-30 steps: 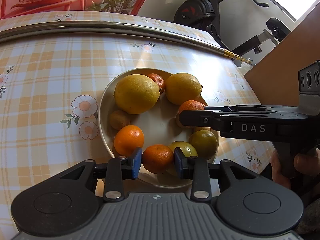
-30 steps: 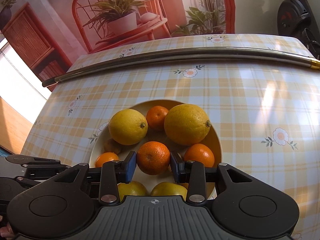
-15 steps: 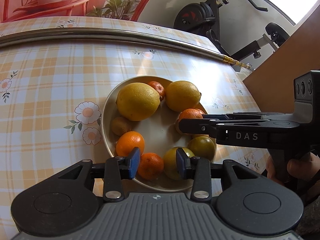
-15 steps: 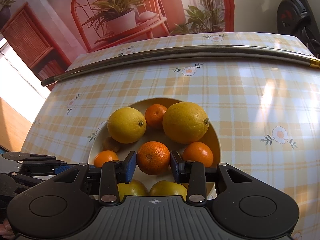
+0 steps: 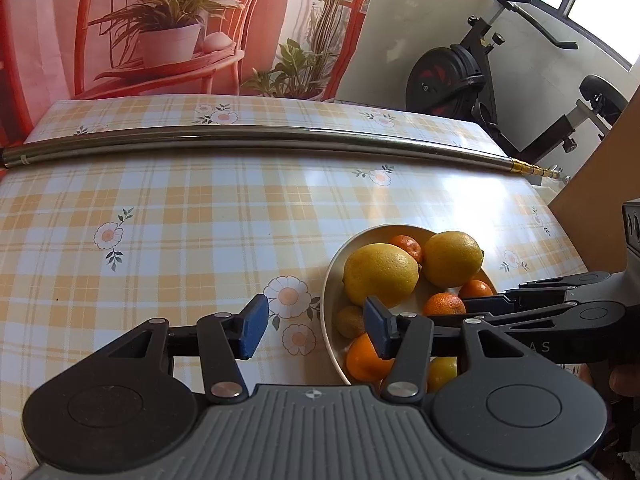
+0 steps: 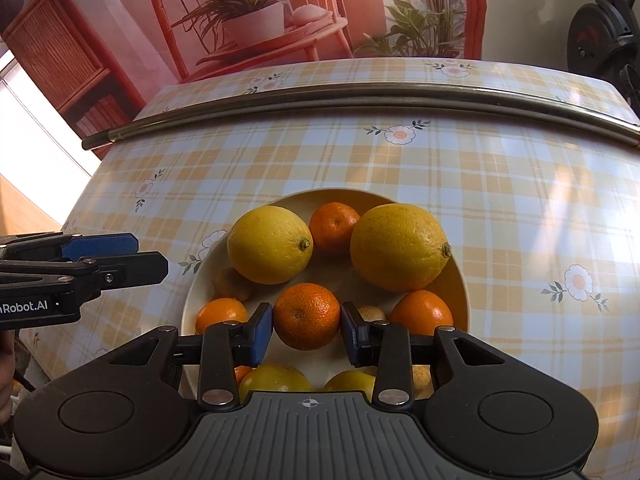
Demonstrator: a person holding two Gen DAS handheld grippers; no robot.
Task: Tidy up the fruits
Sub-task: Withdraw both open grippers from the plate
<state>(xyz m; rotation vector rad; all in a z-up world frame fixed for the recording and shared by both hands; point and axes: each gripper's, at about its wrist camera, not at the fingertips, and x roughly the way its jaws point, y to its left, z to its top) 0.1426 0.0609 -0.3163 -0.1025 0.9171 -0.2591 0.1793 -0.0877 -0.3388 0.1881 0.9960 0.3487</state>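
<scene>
The right tongs (image 6: 307, 332) grip a mandarin (image 6: 307, 315) at the middle of the cream plate (image 6: 192, 300), blue pads (image 6: 262, 332) pressing its sides. Two lemons (image 6: 270, 245) lie at 11 and 1 o'clock of it, another mandarin (image 6: 333, 227) at 12. The left tongs (image 5: 314, 330) have just been opening and hang released, nothing between them, over the plate's 9 o'clock rim on the checked counter (image 5: 180, 220).

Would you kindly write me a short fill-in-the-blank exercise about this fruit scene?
1. The fruit lies in a cream ____.
2. The right hand-held gripper is shut on a ____.
3. The left hand-held gripper holds ____.
4. A metal ____ lies across the tablecloth.

Missing words: bowl; mandarin; nothing; rod
</scene>
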